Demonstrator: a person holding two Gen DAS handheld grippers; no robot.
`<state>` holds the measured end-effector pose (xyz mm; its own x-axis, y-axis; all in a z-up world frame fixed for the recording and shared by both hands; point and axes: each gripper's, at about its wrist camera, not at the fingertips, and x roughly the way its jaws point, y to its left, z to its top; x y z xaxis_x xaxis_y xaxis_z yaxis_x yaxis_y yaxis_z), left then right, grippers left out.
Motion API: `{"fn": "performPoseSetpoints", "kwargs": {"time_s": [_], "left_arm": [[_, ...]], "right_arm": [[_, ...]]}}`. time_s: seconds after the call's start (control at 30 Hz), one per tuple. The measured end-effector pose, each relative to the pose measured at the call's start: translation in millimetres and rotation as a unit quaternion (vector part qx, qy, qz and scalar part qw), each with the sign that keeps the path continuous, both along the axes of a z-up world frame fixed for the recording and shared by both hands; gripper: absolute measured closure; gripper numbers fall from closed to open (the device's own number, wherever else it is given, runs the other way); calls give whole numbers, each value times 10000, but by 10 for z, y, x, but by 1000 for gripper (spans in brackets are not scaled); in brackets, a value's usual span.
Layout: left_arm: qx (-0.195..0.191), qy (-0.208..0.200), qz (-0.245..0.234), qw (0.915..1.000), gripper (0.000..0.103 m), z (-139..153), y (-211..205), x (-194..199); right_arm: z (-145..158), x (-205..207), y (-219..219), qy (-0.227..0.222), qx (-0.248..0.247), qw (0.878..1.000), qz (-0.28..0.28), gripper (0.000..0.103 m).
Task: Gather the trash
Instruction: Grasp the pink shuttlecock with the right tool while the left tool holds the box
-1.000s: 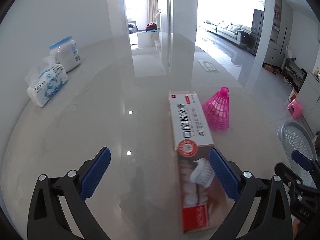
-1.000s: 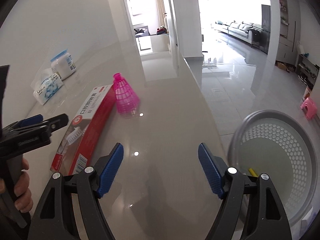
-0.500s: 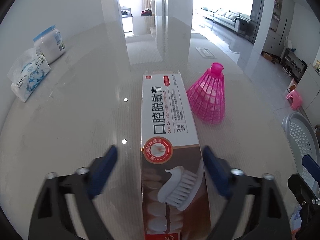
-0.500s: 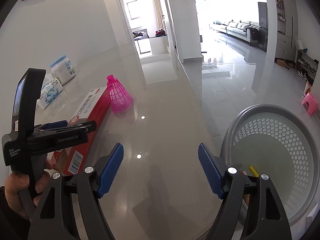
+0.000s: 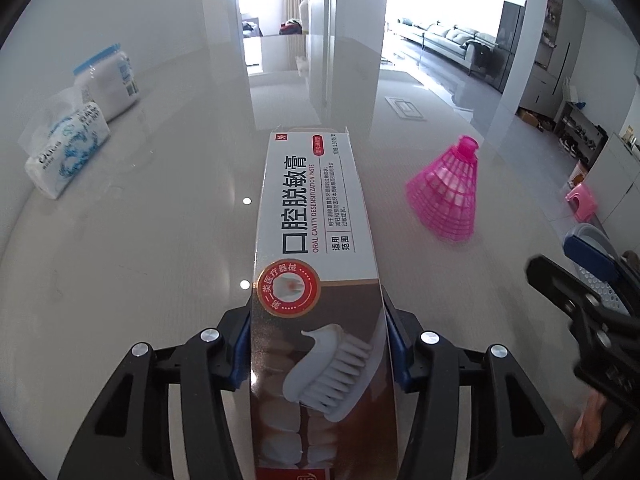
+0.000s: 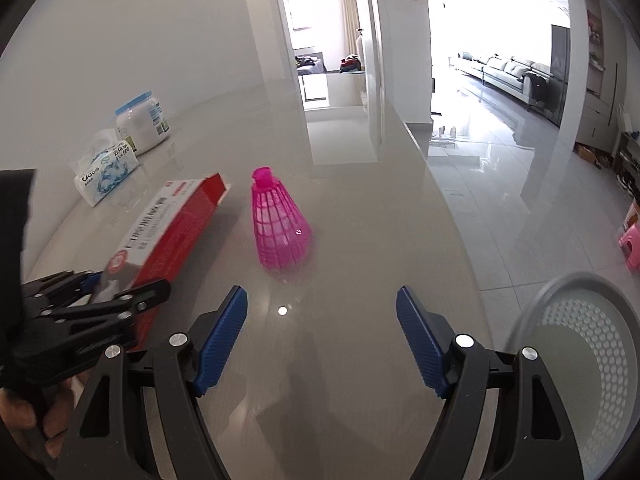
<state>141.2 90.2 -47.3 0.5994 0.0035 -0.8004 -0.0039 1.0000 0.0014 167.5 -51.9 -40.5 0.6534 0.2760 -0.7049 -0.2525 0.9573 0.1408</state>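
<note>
My left gripper [image 5: 318, 344] is shut on a long toothpaste box [image 5: 314, 240], its blue pads pressed to both long sides near the box's near end. The box lies along the grey table, its open far flap pointing away. In the right wrist view the box [image 6: 176, 220] shows its red side, with the left gripper [image 6: 100, 300] clamped on it. A pink plastic shuttlecock [image 6: 278, 226] stands upright on the table to the right of the box; it also shows in the left wrist view [image 5: 448, 196]. My right gripper [image 6: 322, 336] is open and empty, in front of the shuttlecock.
A tissue pack [image 5: 66, 152] and a white jar with a blue lid [image 5: 106, 80] lie at the far left by the wall. A grey perforated bin [image 6: 584, 364] stands off the table's right edge. The table edge runs along the right.
My left gripper has moved forward over the toothpaste box and shut on its sides. My right gripper has moved toward the shuttlecock and stays open.
</note>
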Motion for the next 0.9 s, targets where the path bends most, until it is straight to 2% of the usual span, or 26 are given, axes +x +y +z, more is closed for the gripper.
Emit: {"fn": "performPoseSetpoints", "kwargs": {"time_s": [0.33, 0.4, 0.53, 0.6, 0.9], "left_arm": [[48, -118, 96, 9999, 52, 91, 319, -82], [-5, -117, 96, 9999, 52, 92, 336, -91], [-69, -111, 86, 9999, 52, 81, 345, -101], [-85, -112, 70, 9999, 52, 78, 355, -95], [-66, -162, 3, 9998, 52, 92, 392, -85]], "right_arm": [[-123, 624, 550, 230, -428, 9983, 321, 32], [-146, 710, 598, 305, -502, 9977, 324, 53], [-197, 817, 646, 442, -462, 9972, 382, 69], [-193, 809, 681, 397, -475, 9971, 450, 82], [-90, 694, 665, 150, -300, 9983, 477, 87]]}}
